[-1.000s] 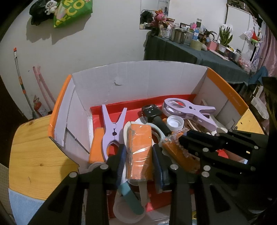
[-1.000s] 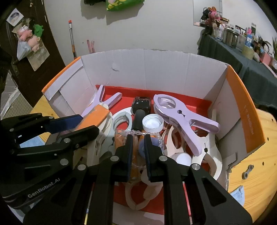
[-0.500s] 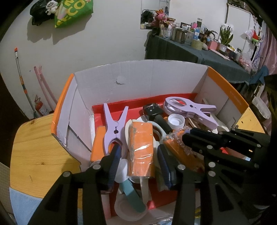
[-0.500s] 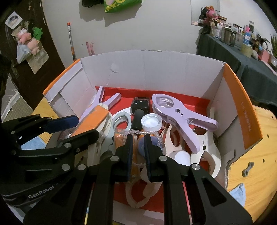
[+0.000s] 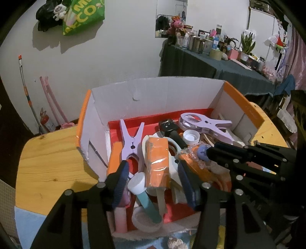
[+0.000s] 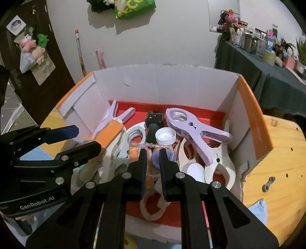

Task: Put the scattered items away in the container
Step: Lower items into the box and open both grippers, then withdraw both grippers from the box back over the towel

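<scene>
Behind the round wooden table, a green bag with large pale letters, cut off by the frame edge, hangs on the white wall. On the table stands a cardboard box with orange rims and a red floor, crowded with clutter: a big lilac clamp, a lilac clothespin, a white bottle cap and a black strap-like thing. The left gripper stands wide open over the box, an orange plastic-wrapped block lying between its fingers without contact. Its body reads "GenRobot.AI" in the right wrist view. The right gripper is pinched on a clear packet holding a lilac ball and something orange, just above the pile.
</scene>
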A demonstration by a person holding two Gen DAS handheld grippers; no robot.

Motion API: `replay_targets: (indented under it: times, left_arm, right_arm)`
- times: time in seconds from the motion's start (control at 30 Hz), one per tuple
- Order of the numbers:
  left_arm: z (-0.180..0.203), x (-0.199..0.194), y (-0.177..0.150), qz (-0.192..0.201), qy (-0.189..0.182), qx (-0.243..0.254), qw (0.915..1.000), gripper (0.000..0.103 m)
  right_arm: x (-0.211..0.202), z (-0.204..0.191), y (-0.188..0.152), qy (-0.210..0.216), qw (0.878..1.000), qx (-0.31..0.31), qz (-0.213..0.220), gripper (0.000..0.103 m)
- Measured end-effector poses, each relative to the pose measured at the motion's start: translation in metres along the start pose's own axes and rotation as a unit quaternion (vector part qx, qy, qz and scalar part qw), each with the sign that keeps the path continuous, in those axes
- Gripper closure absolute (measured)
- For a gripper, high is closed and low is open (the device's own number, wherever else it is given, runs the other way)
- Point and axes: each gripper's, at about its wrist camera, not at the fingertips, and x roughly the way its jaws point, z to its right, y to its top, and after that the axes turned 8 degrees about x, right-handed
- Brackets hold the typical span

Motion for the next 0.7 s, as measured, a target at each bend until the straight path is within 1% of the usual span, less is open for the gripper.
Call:
replay_targets:
  times: [0.17, 0.27, 0.37, 0.4, 0.47, 0.5, 0.53, 0.57, 0.63, 0.7]
  left_arm:
    - [0.004, -0.025, -0.004, 0.019, 0.007, 0.018, 0.9996, 0.040]
    - [0.005, -0.041, -0.009, 0.029, 0.004, 0.020, 0.9994, 0.036]
    - [0.007, -0.056, -0.016, 0.038, 0.002, 0.024, 0.9990, 0.036]
    - [0.008, -0.061, -0.019, 0.042, 0.001, 0.026, 0.9988, 0.036]
    - [0.010, -0.071, -0.025, 0.048, 0.000, 0.028, 0.9985, 0.034]
    - [0.010, -0.074, -0.028, 0.051, -0.001, 0.028, 0.9983, 0.032]
    - [0.011, -0.080, -0.032, 0.055, -0.004, 0.028, 0.9981, 0.031]
    - [0.011, -0.084, -0.035, 0.058, -0.005, 0.028, 0.9979, 0.031]
    - [0.012, -0.092, -0.042, 0.061, -0.002, 0.030, 0.9977, 0.030]
    - [0.014, -0.099, -0.048, 0.064, -0.003, 0.035, 0.9973, 0.030]
  right_arm:
    - [-0.022, -0.003, -0.002, 0.003, 1.000, -0.006, 0.015, 0.090]
    - [-0.035, -0.005, -0.005, 0.001, 1.000, -0.010, 0.023, 0.089]
    - [-0.050, -0.008, -0.011, -0.005, 0.999, -0.017, 0.035, 0.083]
    - [-0.053, -0.009, -0.013, -0.006, 0.999, -0.018, 0.037, 0.078]
    - [-0.065, -0.011, -0.019, -0.007, 0.999, -0.021, 0.047, 0.058]
    - [-0.070, -0.012, -0.021, -0.006, 0.998, -0.022, 0.053, 0.030]
    - [-0.077, -0.013, -0.025, -0.009, 0.998, -0.025, 0.063, 0.020]
    - [-0.083, -0.015, -0.028, -0.018, 0.997, -0.031, 0.073, 0.020]
    - [-0.090, -0.016, -0.033, -0.023, 0.996, -0.040, 0.079, 0.020]
    - [-0.100, -0.017, -0.040, -0.014, 0.996, -0.040, 0.081, 0.020]
